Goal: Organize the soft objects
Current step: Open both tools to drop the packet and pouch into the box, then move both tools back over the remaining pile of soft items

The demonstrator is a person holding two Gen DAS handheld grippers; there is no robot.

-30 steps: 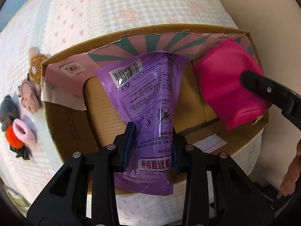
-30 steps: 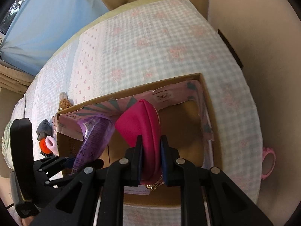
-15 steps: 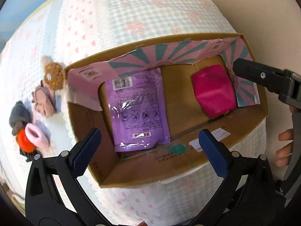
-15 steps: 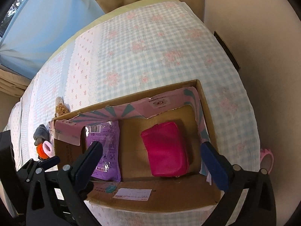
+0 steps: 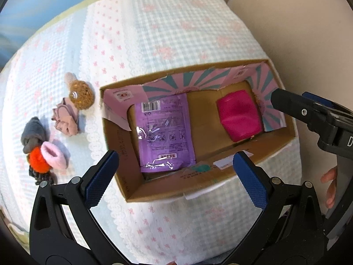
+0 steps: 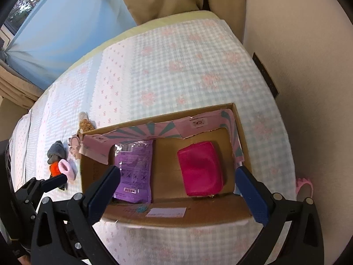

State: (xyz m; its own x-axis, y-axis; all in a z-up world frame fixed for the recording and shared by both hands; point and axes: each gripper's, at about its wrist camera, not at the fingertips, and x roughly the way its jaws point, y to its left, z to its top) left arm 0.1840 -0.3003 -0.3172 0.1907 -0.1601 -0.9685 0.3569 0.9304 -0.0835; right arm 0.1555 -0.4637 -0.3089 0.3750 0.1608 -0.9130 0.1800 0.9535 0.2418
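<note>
An open cardboard box (image 5: 198,190) (image 6: 198,216) sits on the checked bedspread. A purple plastic packet (image 5: 164,132) (image 6: 134,172) lies flat in its left half. A magenta pouch (image 5: 239,117) (image 6: 201,169) lies in its right half. My left gripper (image 5: 176,176) is open and empty above the box's near wall. My right gripper (image 6: 177,191) is open and empty above the same wall; it also shows at the right in the left wrist view (image 5: 308,114). Left of the box lie a brown knitted toy (image 5: 80,92), a pink cloth piece (image 5: 66,119) and a grey, orange and pink bundle (image 5: 39,148) (image 6: 58,163).
The bed (image 6: 176,66) ends at a beige wall (image 6: 297,55) on the right. A pink ring-shaped object (image 6: 305,187) lies at the bed's right edge. A blue curtain (image 6: 55,33) hangs at the back left. A hand (image 5: 331,187) shows at the right.
Both grippers opened and let go: the purple packet and the magenta pouch dropped flat into the box. Both grippers have since pulled back and up from the box.
</note>
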